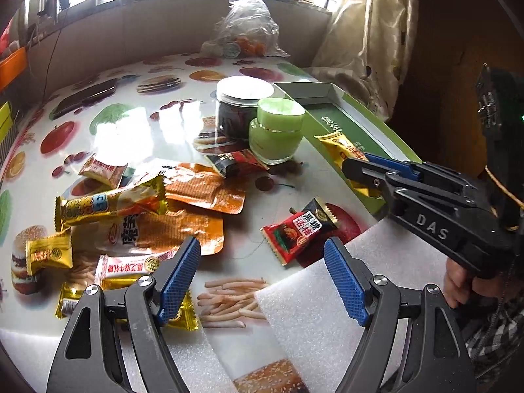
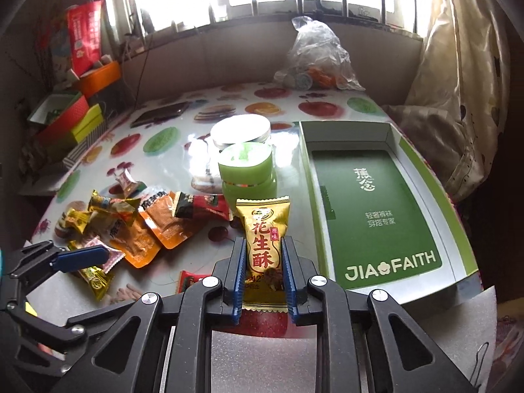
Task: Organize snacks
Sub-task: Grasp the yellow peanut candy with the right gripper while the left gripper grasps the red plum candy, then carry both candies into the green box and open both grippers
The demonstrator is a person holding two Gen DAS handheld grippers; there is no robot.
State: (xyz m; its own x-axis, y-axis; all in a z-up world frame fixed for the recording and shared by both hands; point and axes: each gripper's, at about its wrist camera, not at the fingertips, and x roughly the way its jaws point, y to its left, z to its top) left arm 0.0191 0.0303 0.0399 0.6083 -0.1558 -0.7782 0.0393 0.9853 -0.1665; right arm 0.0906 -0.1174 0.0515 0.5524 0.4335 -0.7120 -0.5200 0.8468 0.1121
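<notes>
My right gripper (image 2: 263, 255) is shut on a yellow peanut-crisp packet (image 2: 264, 245) and holds it just left of the green tray box (image 2: 422, 271). The left wrist view shows that gripper (image 1: 355, 165) with the yellow packet (image 1: 340, 147) at the box's near edge (image 1: 389, 144). My left gripper (image 1: 262, 271) is open and empty above the table, near a red and black packet (image 1: 299, 229). A pile of snack packets (image 1: 131, 219) lies to its left and shows in the right wrist view (image 2: 131, 226).
A green jar (image 1: 276, 131) and a dark white-lidded jar (image 1: 240, 108) stand mid-table. A plastic bag (image 1: 244, 32) sits at the back and a phone (image 1: 86, 96) at the left. White foam sheets (image 1: 327, 294) lie at the near edge. Coloured boxes (image 2: 68, 118) are stacked left.
</notes>
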